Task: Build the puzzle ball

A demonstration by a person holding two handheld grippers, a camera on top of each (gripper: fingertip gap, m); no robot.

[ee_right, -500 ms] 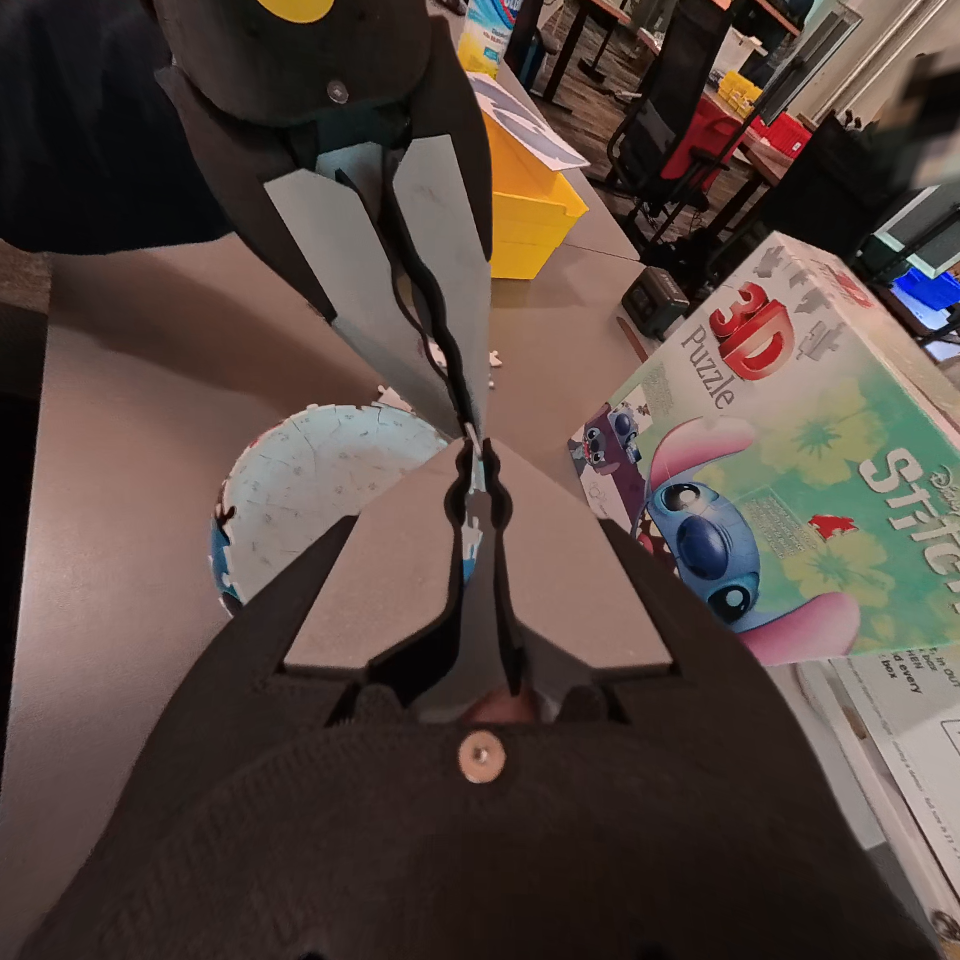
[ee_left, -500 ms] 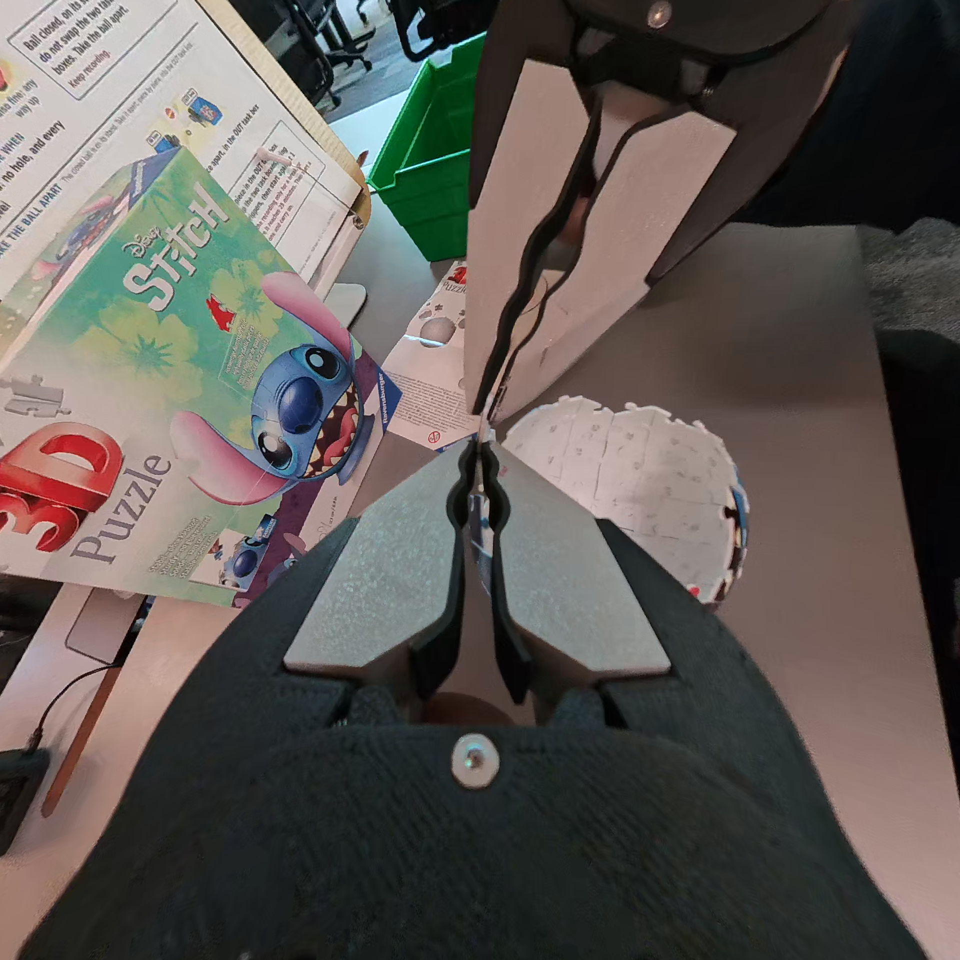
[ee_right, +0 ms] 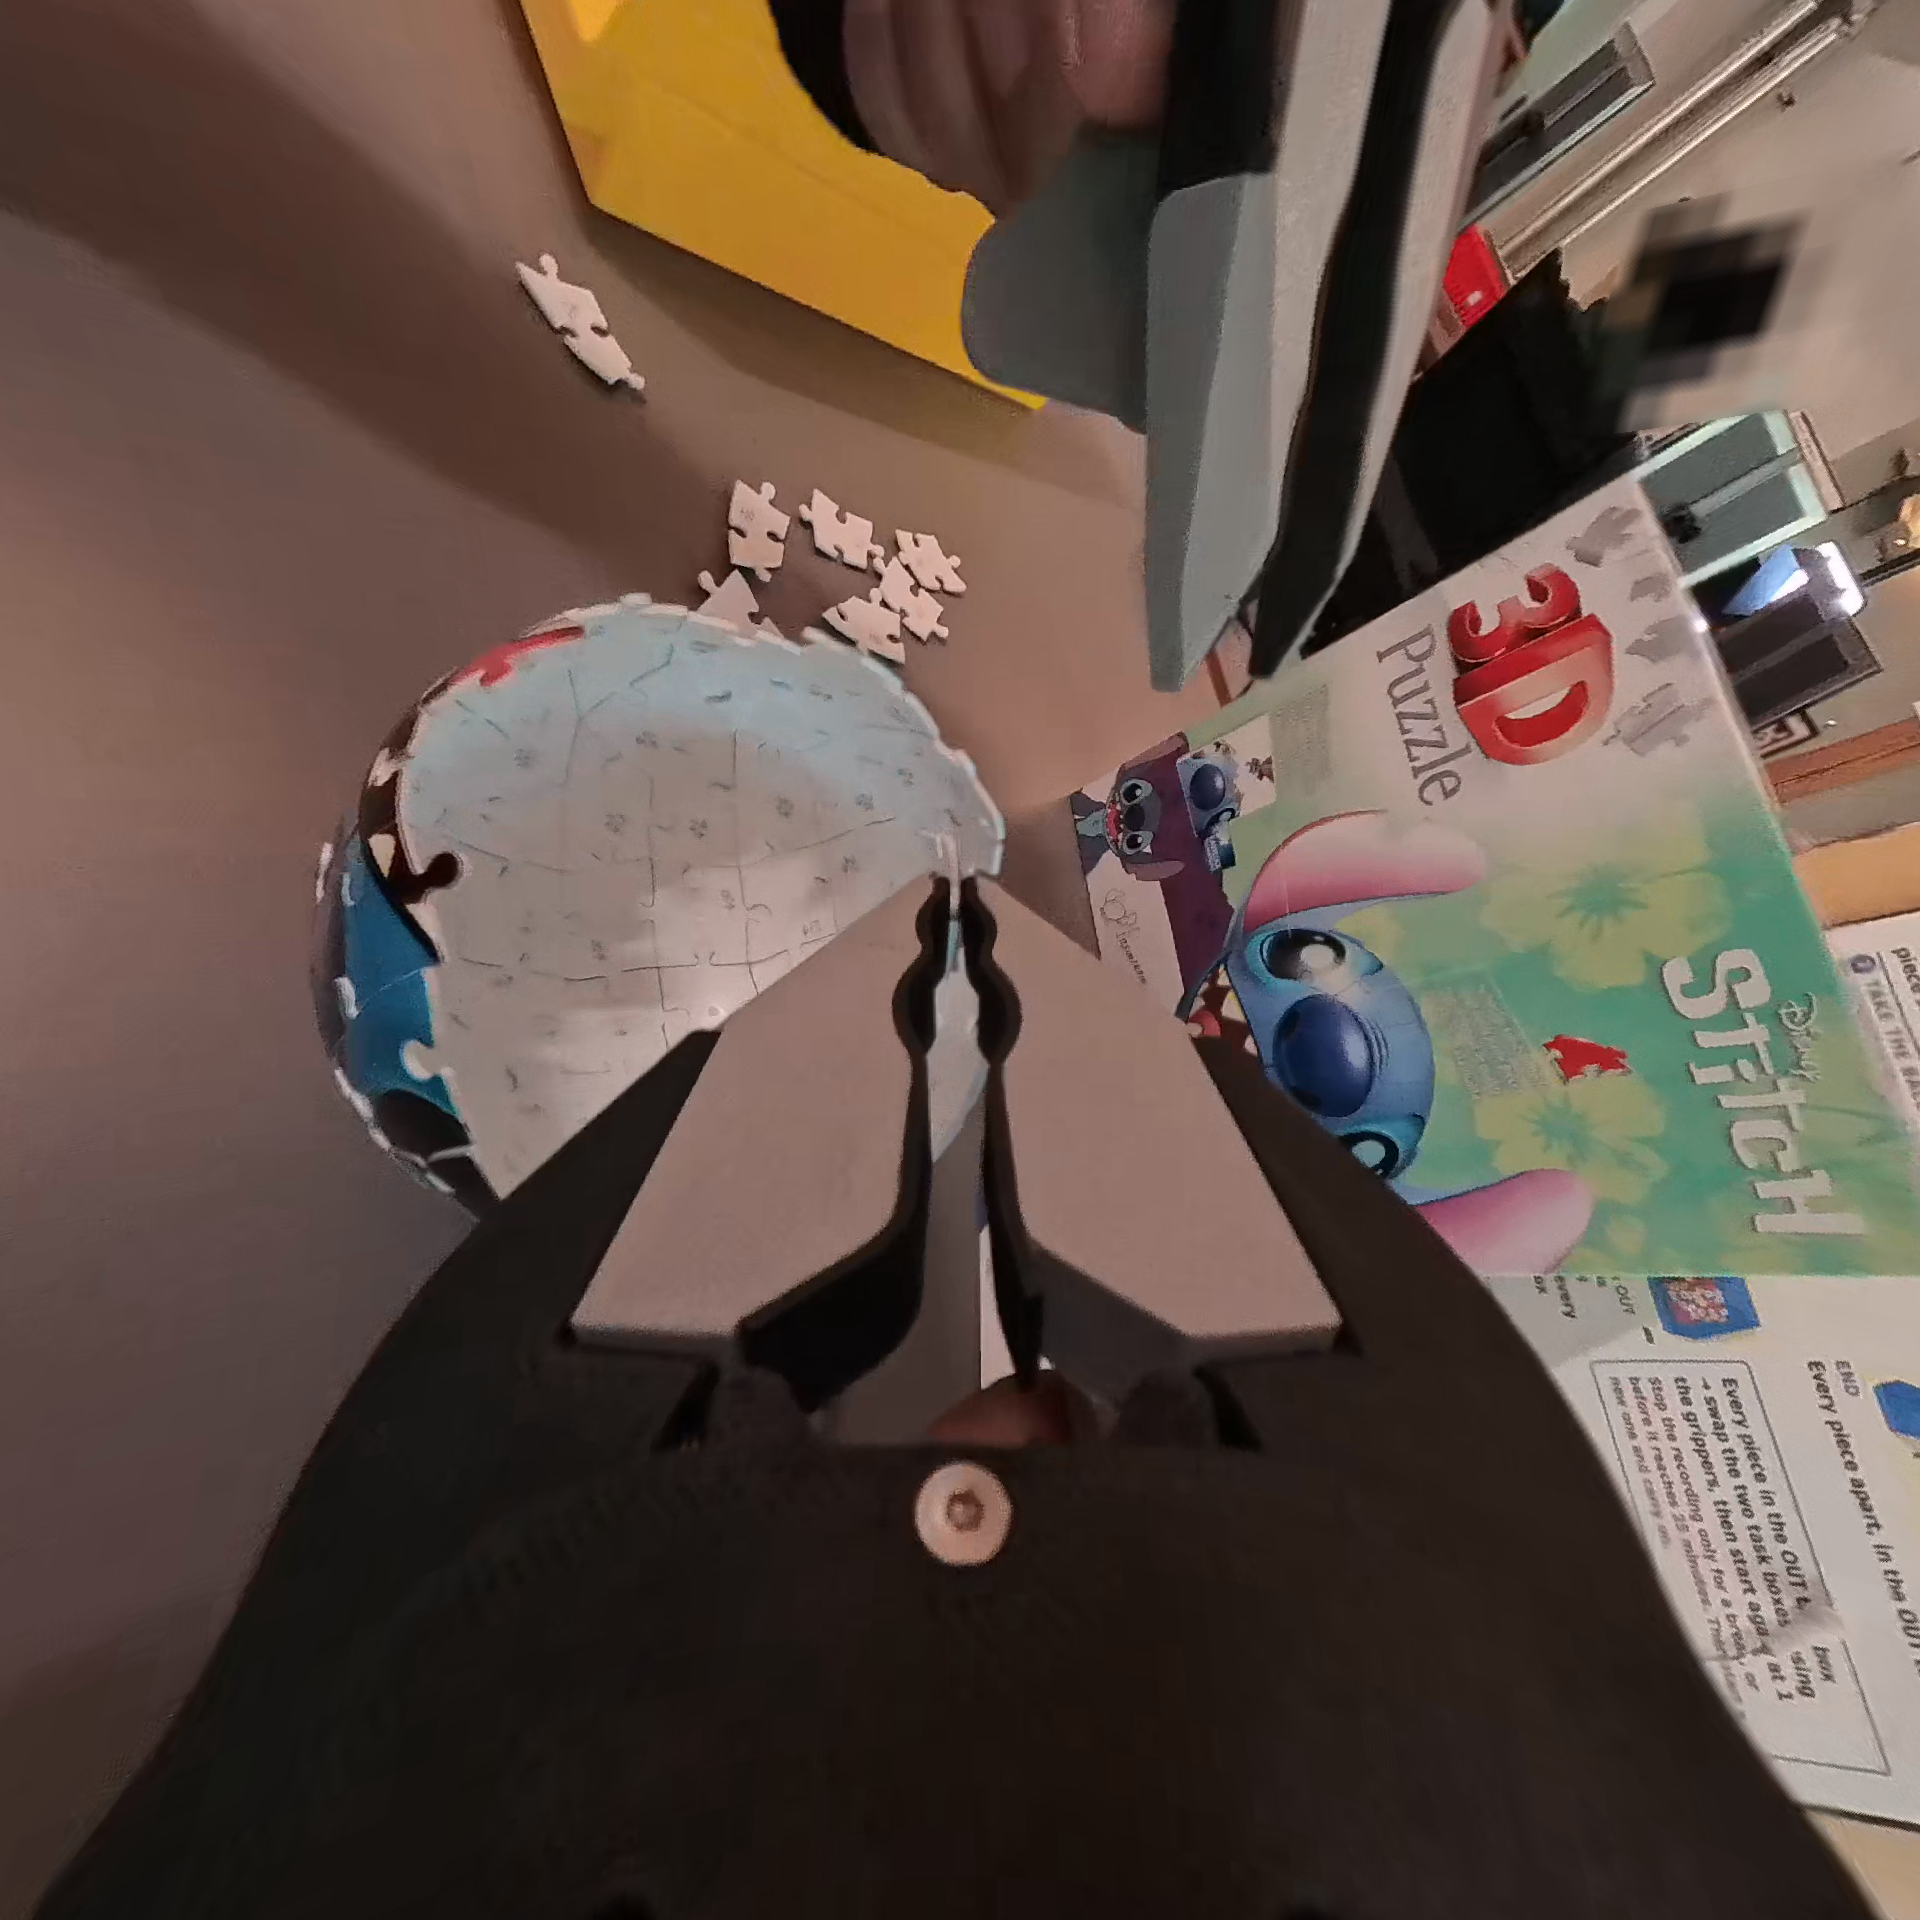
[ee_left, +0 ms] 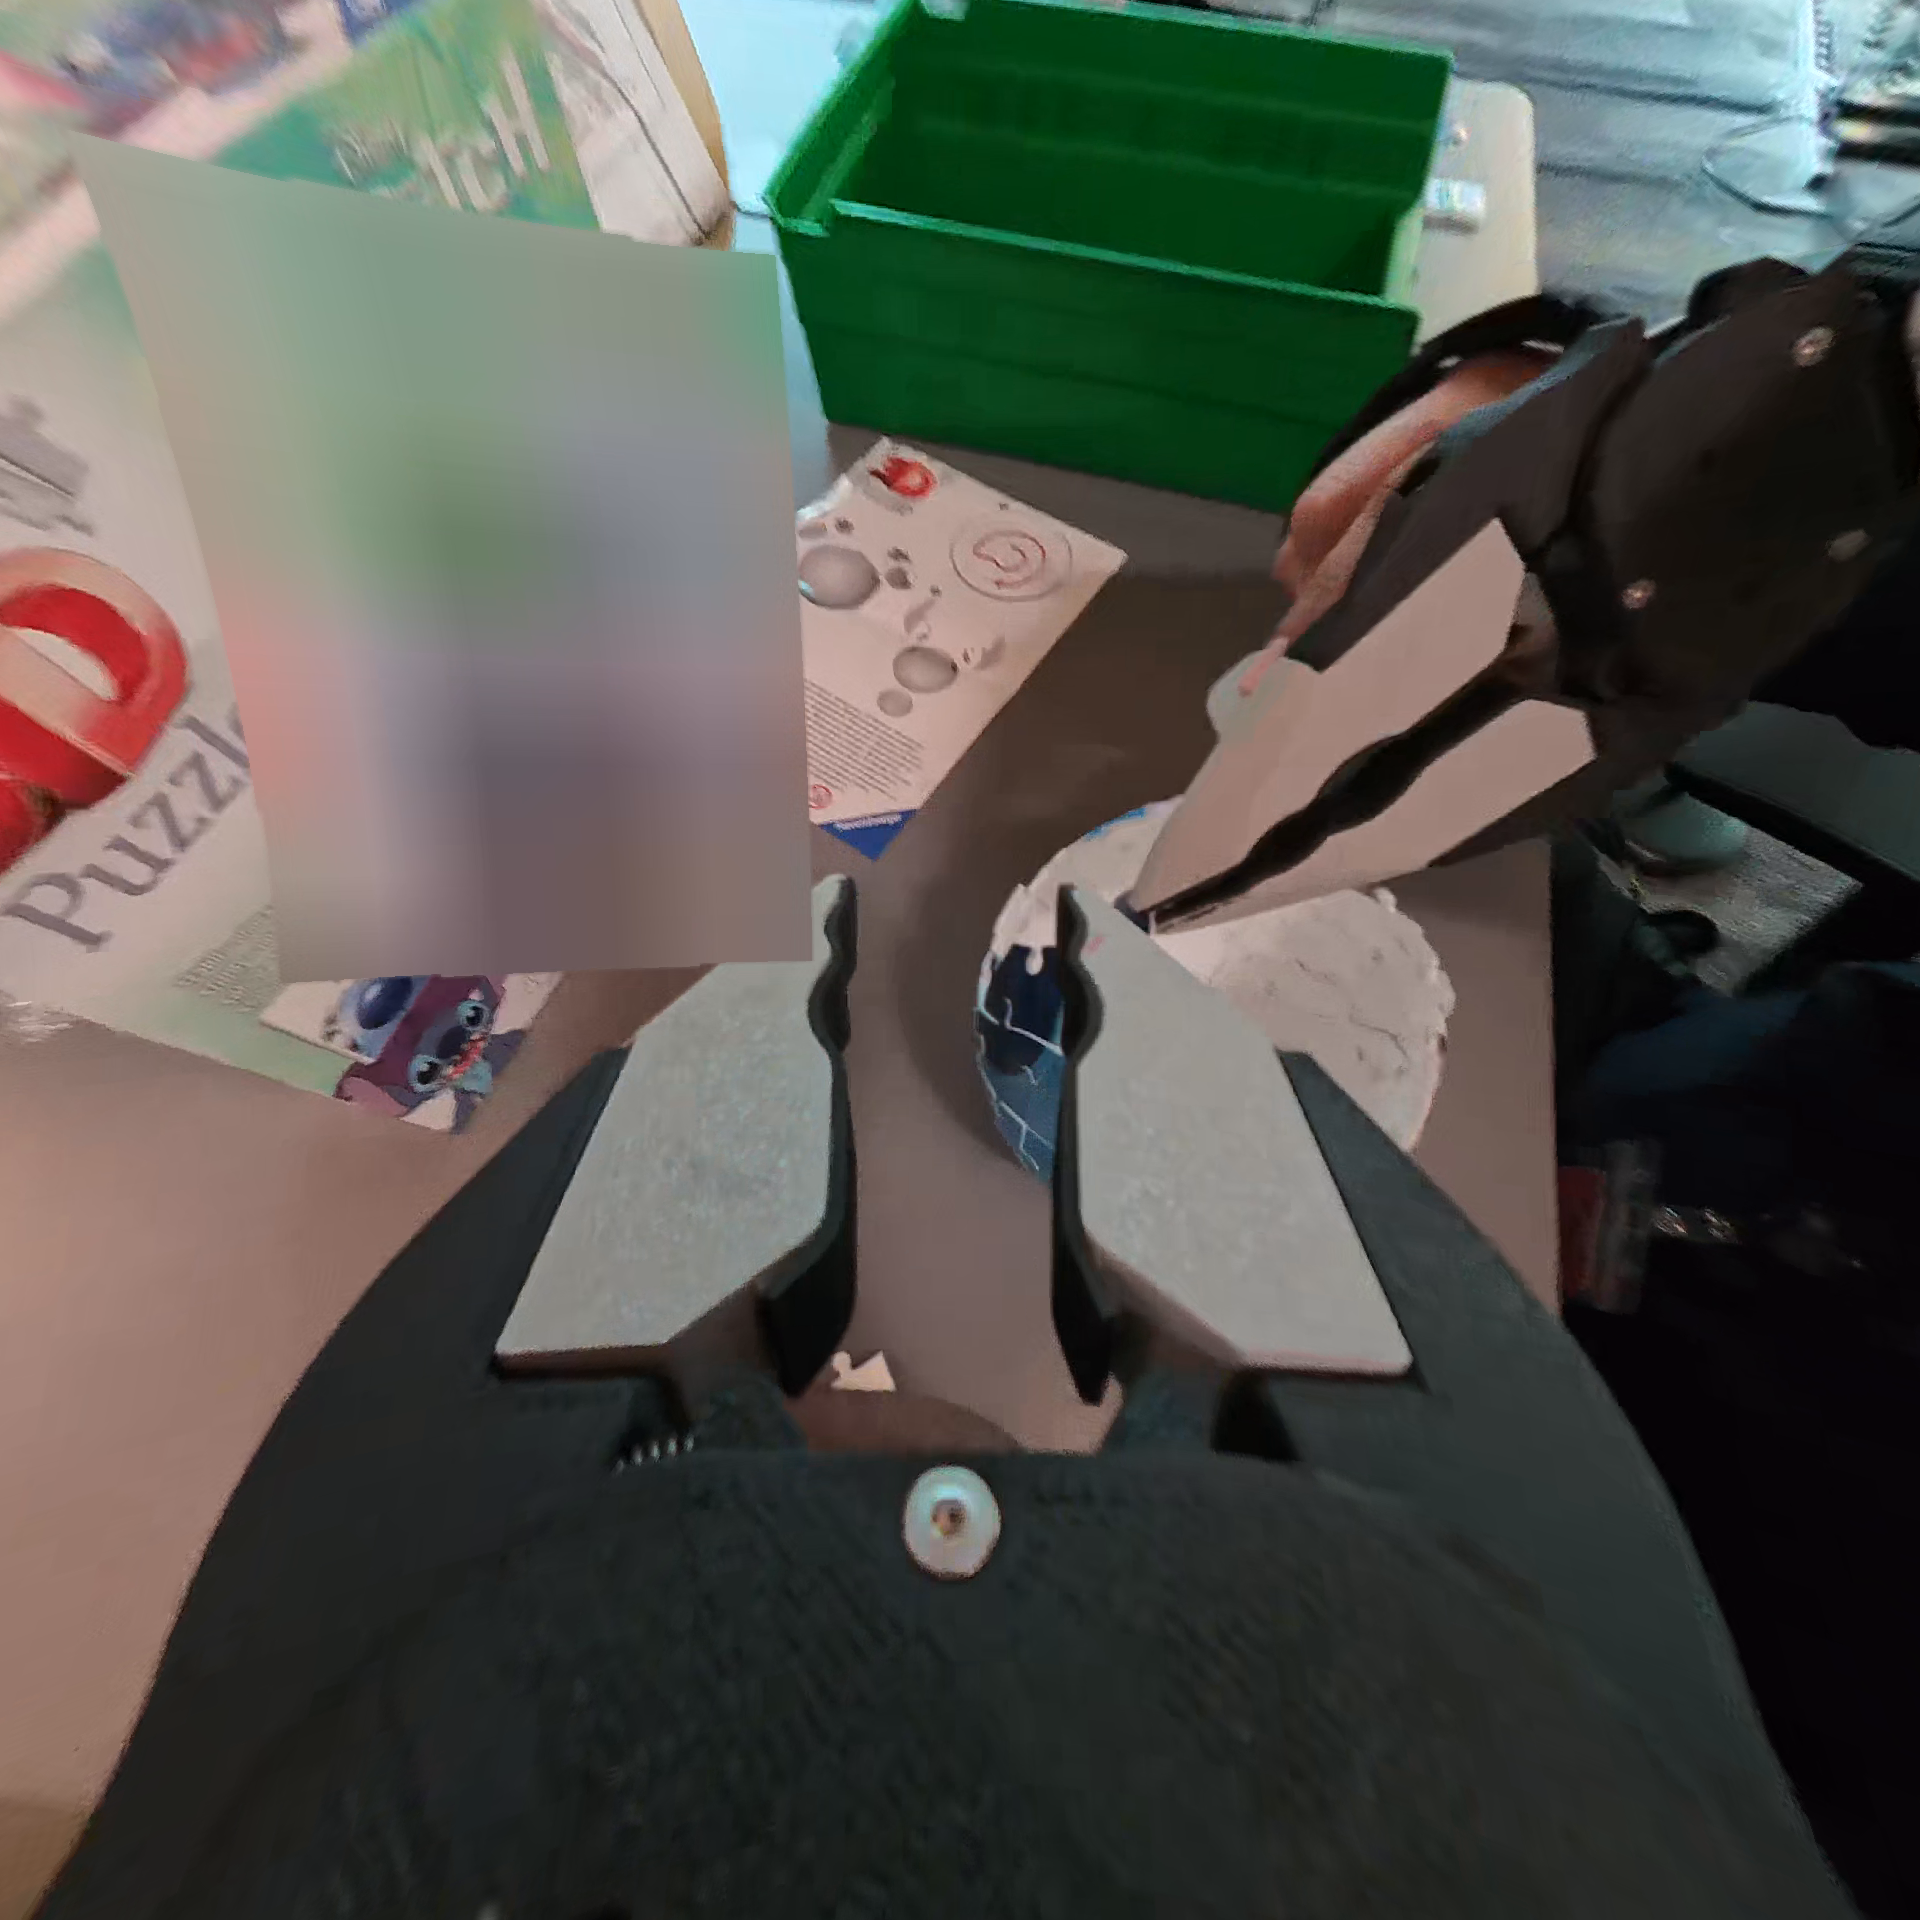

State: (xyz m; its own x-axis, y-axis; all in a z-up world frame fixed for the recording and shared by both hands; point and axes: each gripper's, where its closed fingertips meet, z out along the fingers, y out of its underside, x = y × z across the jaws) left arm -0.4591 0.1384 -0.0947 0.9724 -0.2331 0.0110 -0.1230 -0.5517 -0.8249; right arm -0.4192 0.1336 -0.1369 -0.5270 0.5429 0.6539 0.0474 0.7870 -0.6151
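Observation:
The half-built puzzle ball [ee_right: 644,831] is an open shell, white inside and blue and black outside, resting on the grey table [ee_right: 208,623]. My right gripper [ee_right: 954,888] is shut on the shell's near rim. In the left wrist view the shell [ee_left: 1320,997] lies just right of my left gripper [ee_left: 956,914], which is open, empty and clear of it. The right gripper [ee_left: 1153,909] shows there pinching the shell's rim. The left gripper [ee_right: 1221,665] also hangs at the upper right of the right wrist view, above the puzzle box.
Several loose white pieces [ee_right: 852,561] and a joined strip [ee_right: 577,322] lie beyond the shell, near a yellow bin [ee_right: 748,177]. The puzzle box [ee_right: 1558,935] and a printed sheet [ee_right: 1745,1507] lie to the right. A green bin [ee_left: 1112,260] and a leaflet [ee_left: 935,644] lie ahead. Some 6 cm of space lies between my two pairs of fingers.
My left gripper has opened, let go of the shell's rim and drawn back to the side. My right gripper stays shut on the rim, and the shell shows more of its inside.

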